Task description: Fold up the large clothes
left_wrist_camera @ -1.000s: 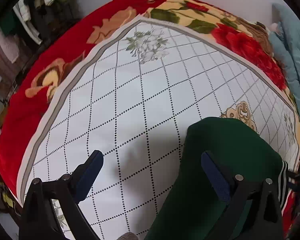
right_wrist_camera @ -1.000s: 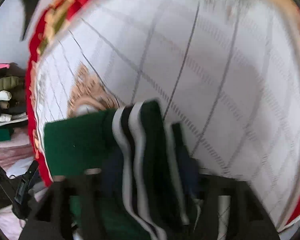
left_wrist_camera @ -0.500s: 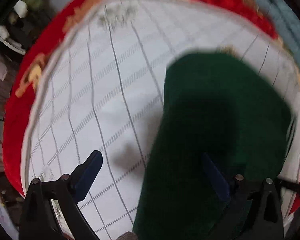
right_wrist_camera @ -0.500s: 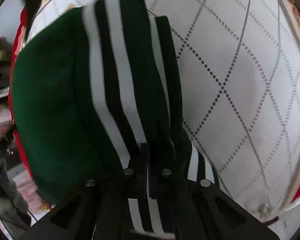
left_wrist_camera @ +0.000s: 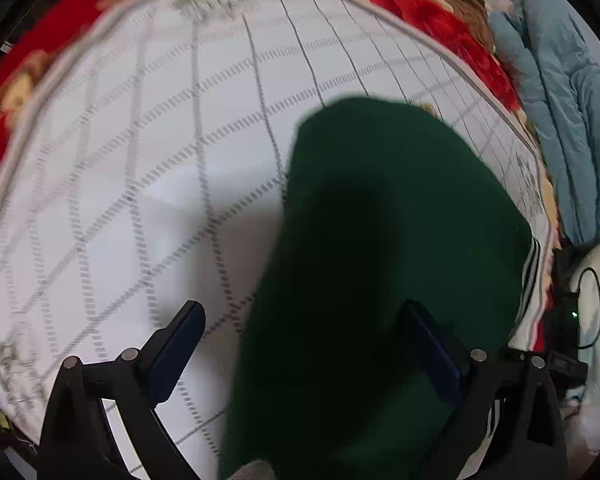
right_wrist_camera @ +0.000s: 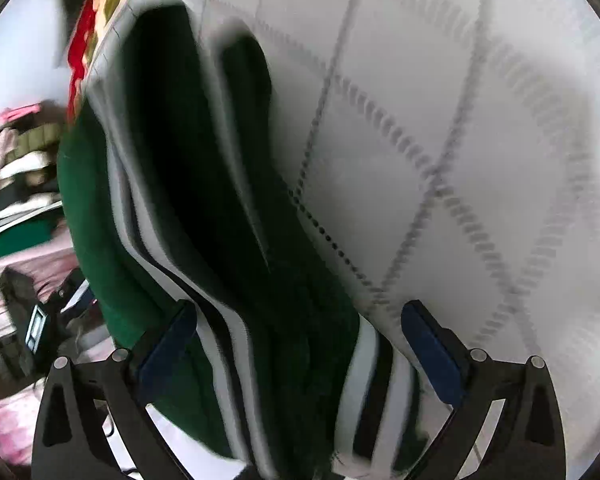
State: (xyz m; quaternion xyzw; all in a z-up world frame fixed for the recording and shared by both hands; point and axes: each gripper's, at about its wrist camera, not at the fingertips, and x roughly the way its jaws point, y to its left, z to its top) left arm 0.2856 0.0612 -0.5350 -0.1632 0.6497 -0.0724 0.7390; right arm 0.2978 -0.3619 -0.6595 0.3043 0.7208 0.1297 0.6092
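A folded dark green garment [left_wrist_camera: 384,248] with white and black striped trim lies on the white quilted bed cover [left_wrist_camera: 140,168]. My left gripper [left_wrist_camera: 300,344] is open above its near edge, one finger [left_wrist_camera: 172,344] over the cover and the other over the green cloth. In the right wrist view the same garment [right_wrist_camera: 180,200] shows its striped hem [right_wrist_camera: 372,392]. My right gripper [right_wrist_camera: 300,344] is open, its fingers on either side of the striped cloth, not pinching it.
A red floral blanket [left_wrist_camera: 432,12] borders the cover. A light blue padded coat [left_wrist_camera: 572,100] lies at the far right. A black device with a cable [left_wrist_camera: 568,320] sits off the right edge. Piled clothes [right_wrist_camera: 20,168] and a dark device [right_wrist_camera: 36,312] lie left of the bed.
My right gripper, shut on the striped hem half a second ago, has opened and let it go. The green garment now lies flat further onto the cover; the left gripper stays open.
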